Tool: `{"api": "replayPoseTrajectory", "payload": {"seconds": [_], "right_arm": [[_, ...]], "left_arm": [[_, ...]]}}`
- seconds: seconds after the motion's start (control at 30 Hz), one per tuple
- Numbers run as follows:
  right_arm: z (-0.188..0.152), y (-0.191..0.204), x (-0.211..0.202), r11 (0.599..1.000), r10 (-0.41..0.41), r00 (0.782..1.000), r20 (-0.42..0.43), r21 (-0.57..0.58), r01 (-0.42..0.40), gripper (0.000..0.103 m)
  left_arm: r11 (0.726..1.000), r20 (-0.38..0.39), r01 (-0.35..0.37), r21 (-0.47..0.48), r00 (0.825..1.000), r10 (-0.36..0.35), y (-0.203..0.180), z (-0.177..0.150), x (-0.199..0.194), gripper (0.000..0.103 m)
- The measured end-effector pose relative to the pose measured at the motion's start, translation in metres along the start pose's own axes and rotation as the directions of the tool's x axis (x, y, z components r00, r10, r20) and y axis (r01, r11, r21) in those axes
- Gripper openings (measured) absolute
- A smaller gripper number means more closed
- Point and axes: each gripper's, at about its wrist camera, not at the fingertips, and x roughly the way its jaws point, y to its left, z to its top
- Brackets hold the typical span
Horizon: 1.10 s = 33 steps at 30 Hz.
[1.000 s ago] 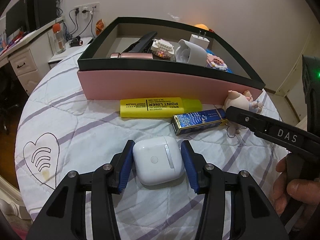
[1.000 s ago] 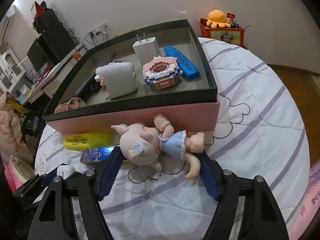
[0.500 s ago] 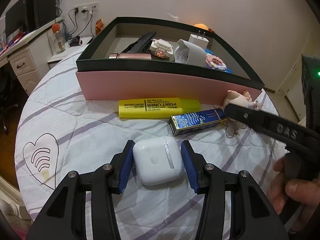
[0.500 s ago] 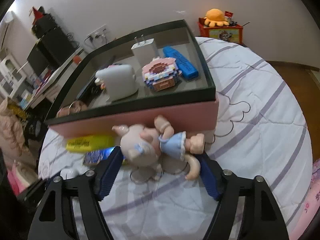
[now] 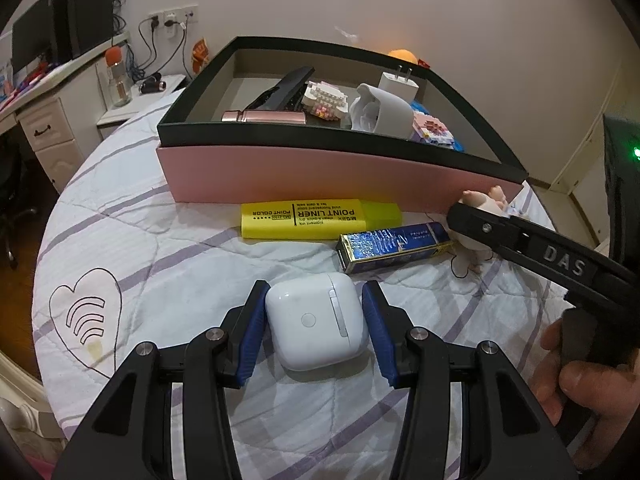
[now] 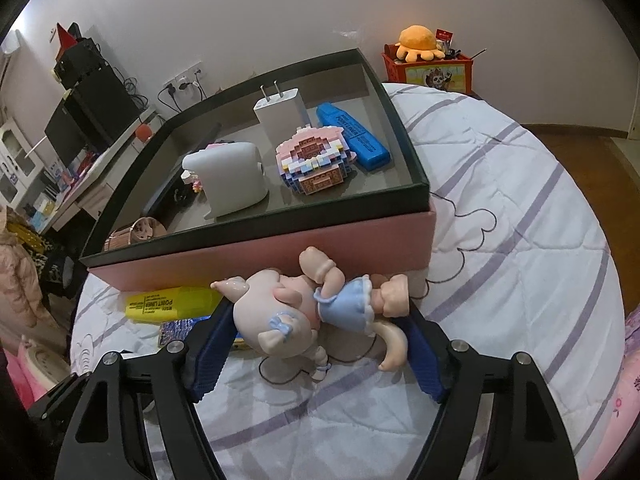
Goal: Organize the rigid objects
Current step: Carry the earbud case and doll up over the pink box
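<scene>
Your left gripper has its jaws apart on either side of the white earbud case, with a sliver of gap on each flank, so nothing is clamped yet. The case lies flat on the quilted bed, toward its near edge. Its shell is smooth and rounded; if you close off-centre it may squirt forward toward the blue foil box and the yellow highlighter, both lying just in front of the storage box.

Your right gripper straddles the pig doll, which lies on its side right against the pink wall of the storage box. The jaws stand wide; whether either pad already touches the doll cannot be told. The doll is lumpy, with limbs sticking out, so the pads could catch only an ear and a foot, and it would then swivel or drop when you lift.

The storage box wall is tall, and a low carry could knock the doll or the case against its dark rim. Inside, the white holder, the brick model, the charger and the blue highlighter crowd the near corner; dropping the doll there could topple them. Your two grippers also work close together and could collide.
</scene>
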Motion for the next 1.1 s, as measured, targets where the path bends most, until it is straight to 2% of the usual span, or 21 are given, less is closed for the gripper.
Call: {"api": "replayPoseTrajectory", "payload": {"seconds": [0.3, 0.57, 0.9, 1.1], "right_arm": [[-0.004, -0.01, -0.03, 1.0, 0.021, 1.0, 0.022, 0.021, -0.021, 0.077], [0.009, 0.002, -0.061, 0.999, 0.051, 0.996, 0.078, -0.012, -0.05, 0.078], [0.058, 0.032, -0.076, 0.993, 0.079, 0.985, 0.152, -0.097, -0.065, 0.078], [0.099, 0.046, -0.063, 0.989, 0.072, 0.985, 0.16, -0.135, -0.051, 0.078]], "left_arm": [[1.0, 0.024, 0.019, 0.006, 1.0, -0.019, -0.002, 0.005, -0.016, 0.048], [0.999, 0.076, 0.031, 0.009, 0.997, -0.032, -0.002, 0.023, -0.042, 0.048], [0.999, 0.199, 0.013, 0.043, 0.98, -0.021, -0.001, 0.088, -0.066, 0.048], [0.998, 0.214, 0.015, 0.056, 0.976, -0.027, 0.005, 0.134, -0.05, 0.048]]}}
